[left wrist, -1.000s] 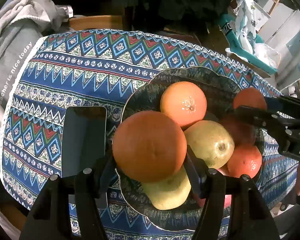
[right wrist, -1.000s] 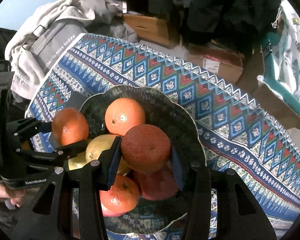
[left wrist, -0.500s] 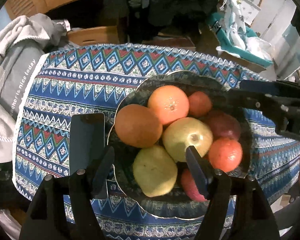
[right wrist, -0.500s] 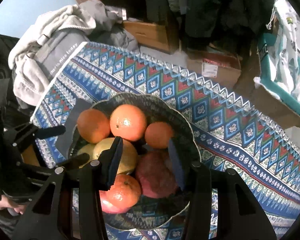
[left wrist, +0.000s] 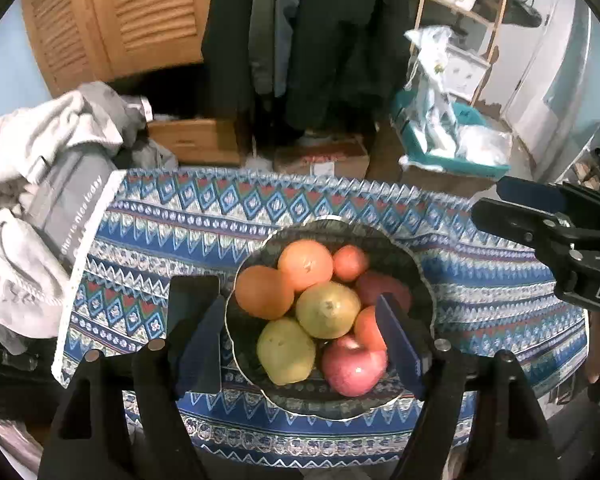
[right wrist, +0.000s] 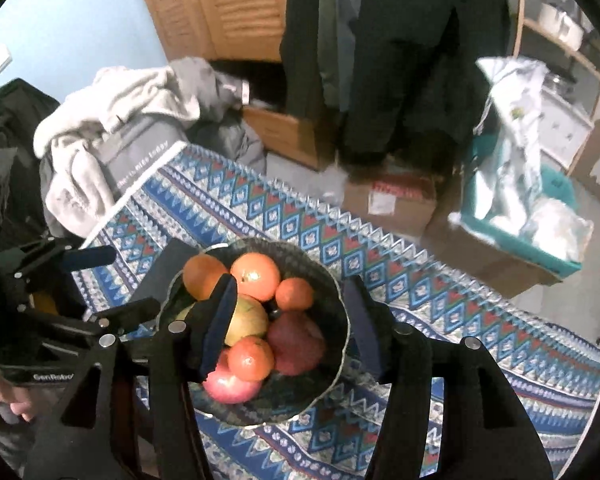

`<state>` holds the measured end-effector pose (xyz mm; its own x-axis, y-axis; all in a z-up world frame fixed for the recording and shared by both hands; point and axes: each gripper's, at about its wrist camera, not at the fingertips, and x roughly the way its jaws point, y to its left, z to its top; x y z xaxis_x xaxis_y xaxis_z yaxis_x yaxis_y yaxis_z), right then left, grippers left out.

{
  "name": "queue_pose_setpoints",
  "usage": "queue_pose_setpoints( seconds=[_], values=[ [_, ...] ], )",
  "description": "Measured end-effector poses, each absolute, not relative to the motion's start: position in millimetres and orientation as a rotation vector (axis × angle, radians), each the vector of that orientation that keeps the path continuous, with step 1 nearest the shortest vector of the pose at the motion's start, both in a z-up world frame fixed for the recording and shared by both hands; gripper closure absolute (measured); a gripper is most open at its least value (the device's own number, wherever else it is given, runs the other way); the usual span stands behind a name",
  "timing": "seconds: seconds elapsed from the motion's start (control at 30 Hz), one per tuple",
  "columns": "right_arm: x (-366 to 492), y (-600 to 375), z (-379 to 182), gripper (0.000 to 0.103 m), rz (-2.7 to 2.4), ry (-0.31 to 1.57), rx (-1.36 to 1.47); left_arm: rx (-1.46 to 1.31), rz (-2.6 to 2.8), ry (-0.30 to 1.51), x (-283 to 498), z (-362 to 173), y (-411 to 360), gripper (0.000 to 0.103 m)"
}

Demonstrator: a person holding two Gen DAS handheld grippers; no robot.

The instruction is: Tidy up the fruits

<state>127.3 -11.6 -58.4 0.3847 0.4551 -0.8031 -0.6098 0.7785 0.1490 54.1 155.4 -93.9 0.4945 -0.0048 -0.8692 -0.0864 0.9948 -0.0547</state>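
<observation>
A dark bowl [left wrist: 420, 276] on the patterned blue tablecloth [left wrist: 180, 216] holds several fruits: a large orange [left wrist: 264, 298], a second orange [left wrist: 306, 266], a small mandarin [left wrist: 350, 263], a yellow-green apple [left wrist: 328, 310], a yellow pear [left wrist: 286, 350] and a red apple [left wrist: 354, 366]. My left gripper [left wrist: 300, 308] hangs above the bowl, jaws opening, nothing between them. My right gripper [right wrist: 290, 284] also hovers over the bowl [right wrist: 340, 320], jaws opening and empty. Each gripper shows in the other's view, the right gripper [left wrist: 488, 200] at the right edge and the left gripper [right wrist: 136, 280] at the left.
A black phone [left wrist: 192, 300] lies flat just left of the bowl. A pile of grey clothing [left wrist: 40, 184] rests off the table's left end. Behind the table stand cardboard boxes [left wrist: 320, 160], a teal bin [left wrist: 452, 144] and wooden louvre doors [left wrist: 132, 12]. A hand [right wrist: 0, 396] holds the left gripper.
Both grippers let go of their fruit: the large orange and the small mandarin now lie in the bowl. Both grippers have risen away from the bowl and their jaws have widened.
</observation>
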Motion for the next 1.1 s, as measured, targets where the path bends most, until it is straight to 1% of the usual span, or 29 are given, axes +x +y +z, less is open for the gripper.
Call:
queue_pose_setpoints(
  seconds=[0.13, 0.37, 0.43, 0.5, 0.57, 0.73, 0.77, 0.83, 0.93, 1.1],
  values=[
    [117.1, -23.3, -36.1, 0.042, 0.674, 0.911, -0.175, -0.083, 0.048, 1.010, 44.3, -72.5, 148.0, 0.022],
    [106.3, -42.1, -11.0, 0.041, 0.668, 0.871, -0.143, -0.083, 0.064, 0.947, 28.5, -43.6, 141.8, 0.021],
    [103.5, -48.3, -4.3, 0.041, 0.669, 0.863, -0.128, -0.075, 0.072, 0.929, 25.5, -37.1, 139.5, 0.015],
    [99.6, -54.0, 3.0, 0.038, 0.671, 0.848, -0.116, -0.066, 0.075, 0.908, 22.6, -30.1, 135.8, 0.014],
    [95.9, -60.2, 9.5, 0.033, 0.659, 0.826, -0.109, -0.056, 0.078, 0.893, 20.5, -23.4, 132.1, 0.014],
    [87.0, -78.0, 24.5, 0.030, 0.643, 0.780, -0.088, -0.048, 0.082, 0.864, 14.8, -7.3, 123.9, 0.014],
    [85.7, -80.7, 27.0, 0.028, 0.637, 0.769, -0.090, -0.045, 0.083, 0.856, 13.3, -4.1, 122.1, 0.013],
    [81.5, -87.0, 32.5, 0.025, 0.621, 0.743, -0.094, -0.038, 0.090, 0.834, 9.4, 3.4, 119.2, 0.008],
    [77.8, -96.2, 38.4, 0.023, 0.612, 0.723, -0.082, -0.040, 0.095, 0.811, 4.9, 11.5, 117.1, 0.004],
    [70.8, -111.7, 46.6, 0.020, 0.599, 0.690, -0.067, -0.048, 0.100, 0.772, -1.8, 23.9, 113.3, 0.001]
  ],
)
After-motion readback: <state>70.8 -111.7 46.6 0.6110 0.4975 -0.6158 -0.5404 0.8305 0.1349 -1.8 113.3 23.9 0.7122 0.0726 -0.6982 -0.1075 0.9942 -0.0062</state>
